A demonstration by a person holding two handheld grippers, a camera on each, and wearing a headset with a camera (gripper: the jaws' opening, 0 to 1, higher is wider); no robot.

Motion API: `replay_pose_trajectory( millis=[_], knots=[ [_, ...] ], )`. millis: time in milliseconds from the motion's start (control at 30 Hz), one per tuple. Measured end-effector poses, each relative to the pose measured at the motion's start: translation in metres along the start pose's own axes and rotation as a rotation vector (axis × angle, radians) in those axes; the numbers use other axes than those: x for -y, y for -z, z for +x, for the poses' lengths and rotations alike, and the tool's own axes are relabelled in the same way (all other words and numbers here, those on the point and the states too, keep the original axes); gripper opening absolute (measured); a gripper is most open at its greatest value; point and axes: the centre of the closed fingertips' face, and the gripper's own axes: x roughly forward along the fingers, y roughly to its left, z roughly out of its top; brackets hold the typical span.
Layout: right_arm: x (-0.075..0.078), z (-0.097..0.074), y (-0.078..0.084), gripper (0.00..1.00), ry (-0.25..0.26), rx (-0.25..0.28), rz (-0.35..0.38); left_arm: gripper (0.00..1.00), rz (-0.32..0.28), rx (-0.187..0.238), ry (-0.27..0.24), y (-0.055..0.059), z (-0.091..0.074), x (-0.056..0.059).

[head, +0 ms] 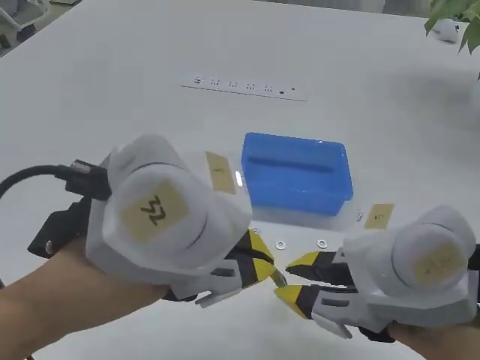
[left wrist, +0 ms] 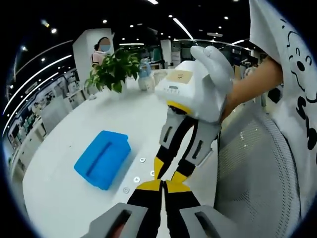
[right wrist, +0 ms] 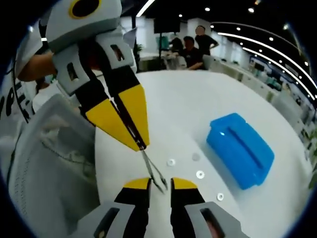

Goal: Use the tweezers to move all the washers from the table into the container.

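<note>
The left hand-held gripper (head: 262,264) has its yellow jaws clenched on the thin metal tweezers (right wrist: 154,173); the right gripper view resolves this grasp clearly, while the head view gives the tool as a grey glint between yellow tips. The right hand-held gripper (right wrist: 160,184) is released, jaws apart, with the tweezer tips in the gap. Small metal ring washers (right wrist: 200,174) lie loose on the white counter (head: 112,90), near the blue rectangular plastic container (right wrist: 241,148).

Metal tweezers (right wrist: 152,171) by the right claw (right wrist: 159,182); past it, shiny metal washers (right wrist: 200,174) on a smooth white worktop (right wrist: 188,109) and a glossy plastic container (right wrist: 241,148).
</note>
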Motion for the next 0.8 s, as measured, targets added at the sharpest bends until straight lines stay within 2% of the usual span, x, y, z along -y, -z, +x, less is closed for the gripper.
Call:
replay_pose_trajectory(
  millis=[67,200,400,467,600,800],
  knots=[
    [-0.002,0.003,-0.006,0.11,-0.016,0.018,0.003,0.00,0.023,-0.003,-0.007,-0.002,-0.003,-0.001],
    [-0.007,0.005,-0.019,0.12,-0.047,0.054,-0.016,0.00,0.030,0.005,-0.010,-0.005,-0.010,-0.004],
    [-0.004,0.008,-0.034,0.07,-0.066,0.100,-0.017,0.00,0.069,0.004,-0.022,-0.008,-0.014,-0.011],
    [-0.002,0.009,-0.037,0.07,-0.073,0.105,-0.013,0.00,0.069,0.008,-0.027,-0.008,-0.015,-0.014],
    [0.005,0.016,-0.040,0.06,-0.059,0.103,-0.019,0.00,0.037,0.020,-0.080,-0.003,-0.014,-0.028],
    [0.012,0.026,-0.045,0.06,-0.052,0.106,-0.011,0.00,0.014,0.020,-0.114,0.003,-0.015,-0.041]
  ],
)
